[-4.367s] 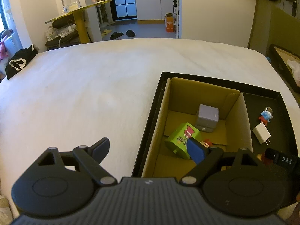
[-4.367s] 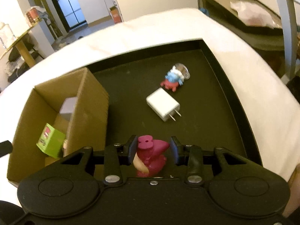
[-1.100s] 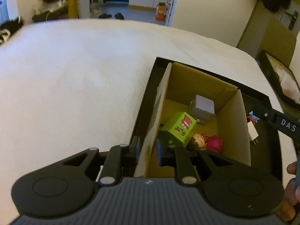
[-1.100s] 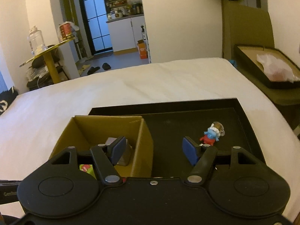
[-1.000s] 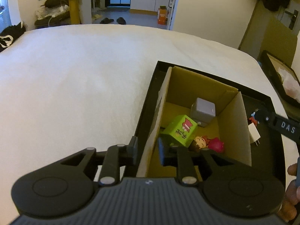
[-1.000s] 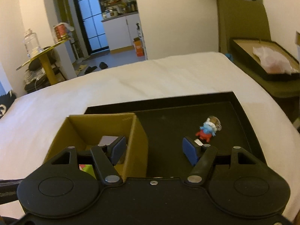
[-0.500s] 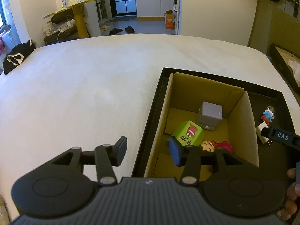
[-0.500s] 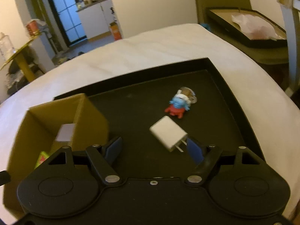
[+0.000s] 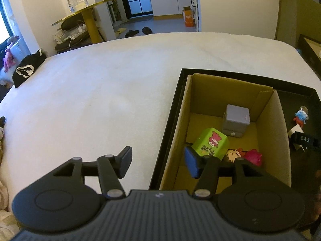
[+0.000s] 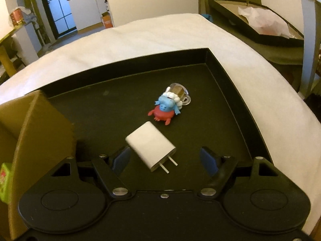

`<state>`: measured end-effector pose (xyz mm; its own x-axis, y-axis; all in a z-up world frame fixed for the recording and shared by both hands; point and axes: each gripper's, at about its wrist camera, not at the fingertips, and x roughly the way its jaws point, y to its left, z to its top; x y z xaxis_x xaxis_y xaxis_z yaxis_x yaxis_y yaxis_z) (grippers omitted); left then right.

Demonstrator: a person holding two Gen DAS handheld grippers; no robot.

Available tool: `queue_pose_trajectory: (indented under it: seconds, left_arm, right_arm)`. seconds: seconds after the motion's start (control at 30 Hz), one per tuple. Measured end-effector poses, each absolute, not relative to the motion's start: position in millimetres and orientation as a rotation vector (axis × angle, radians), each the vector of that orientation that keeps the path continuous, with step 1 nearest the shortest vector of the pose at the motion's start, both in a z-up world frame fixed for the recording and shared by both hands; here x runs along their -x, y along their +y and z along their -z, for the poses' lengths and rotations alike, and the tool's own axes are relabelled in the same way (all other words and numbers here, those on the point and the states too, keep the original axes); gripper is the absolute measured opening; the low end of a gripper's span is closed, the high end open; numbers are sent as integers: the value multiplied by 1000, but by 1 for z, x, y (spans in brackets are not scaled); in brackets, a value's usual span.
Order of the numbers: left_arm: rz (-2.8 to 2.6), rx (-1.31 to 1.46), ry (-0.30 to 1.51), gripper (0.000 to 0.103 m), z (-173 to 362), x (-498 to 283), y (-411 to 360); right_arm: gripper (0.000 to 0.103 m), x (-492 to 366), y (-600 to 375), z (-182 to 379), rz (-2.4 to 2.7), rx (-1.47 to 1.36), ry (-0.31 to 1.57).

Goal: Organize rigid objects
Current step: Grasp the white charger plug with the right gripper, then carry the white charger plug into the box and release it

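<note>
My left gripper (image 9: 158, 163) straddles the left wall of the cardboard box (image 9: 230, 92) with its jaws opening, the pads clear of the wall. In the box lie a grey cube (image 9: 236, 118), a green carton (image 9: 210, 142) and a pink figurine (image 9: 244, 156). The box stands in a black tray (image 10: 230, 80). My right gripper (image 10: 164, 159) is open, low over the tray floor. A white charger (image 10: 150, 147) lies between its fingers, untouched. A blue and red figurine (image 10: 168, 105) lies just beyond the charger.
The tray rests on a wide white bed (image 9: 100, 90). A black garment (image 9: 26, 70) lies at the bed's far left edge. Off the bed's right side is a second black tray with crumpled paper (image 10: 256, 20). A yellow table (image 9: 88, 14) stands behind.
My left gripper let go of the box's left wall and opened. My right gripper dropped towards the tray floor and the charger came between its fingers. The pink figurine it held earlier now lies in the box.
</note>
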<state>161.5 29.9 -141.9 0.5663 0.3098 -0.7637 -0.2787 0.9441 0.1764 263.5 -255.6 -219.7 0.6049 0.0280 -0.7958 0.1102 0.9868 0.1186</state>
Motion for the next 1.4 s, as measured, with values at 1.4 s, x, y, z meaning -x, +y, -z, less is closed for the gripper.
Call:
queue_pose_trajectory:
  seconds: [1.4]
  left_arm:
    - [-304,23,834,85,126,-141,37]
  right_arm:
    - [36,-227,-258,129,-60,-158,715]
